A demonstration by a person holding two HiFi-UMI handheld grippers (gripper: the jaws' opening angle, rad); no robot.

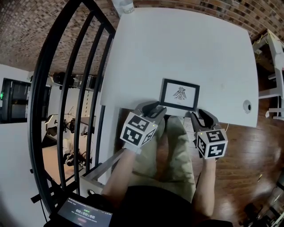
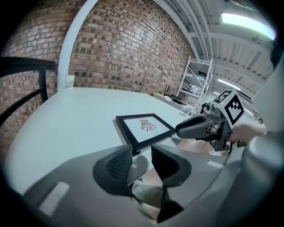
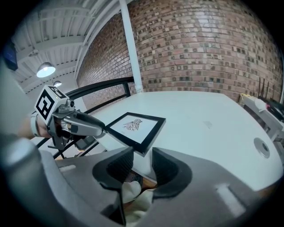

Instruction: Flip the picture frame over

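Observation:
The picture frame (image 1: 179, 94), black-rimmed with a bird drawing facing up, lies flat on the white table (image 1: 177, 48) right at its front edge. My left gripper (image 1: 155, 107) is just before the frame's near left corner, jaws open and empty. My right gripper (image 1: 199, 116) is below the frame's near right corner, also open with nothing between its pads. In the left gripper view the frame (image 2: 144, 127) lies just beyond the open left gripper (image 2: 141, 159), with the right gripper's tip (image 2: 195, 126) beside it. The right gripper view shows the frame (image 3: 135, 126) ahead of the open right gripper (image 3: 142, 164).
A black metal railing (image 1: 66, 88) runs along the table's left side. A paper cup (image 1: 126, 5) stands at the far edge. A round cable grommet (image 1: 247, 105) sits near the right front corner. White shelving (image 1: 270, 53) stands to the right. The person's khaki-clad legs (image 1: 171, 150) are below the table edge.

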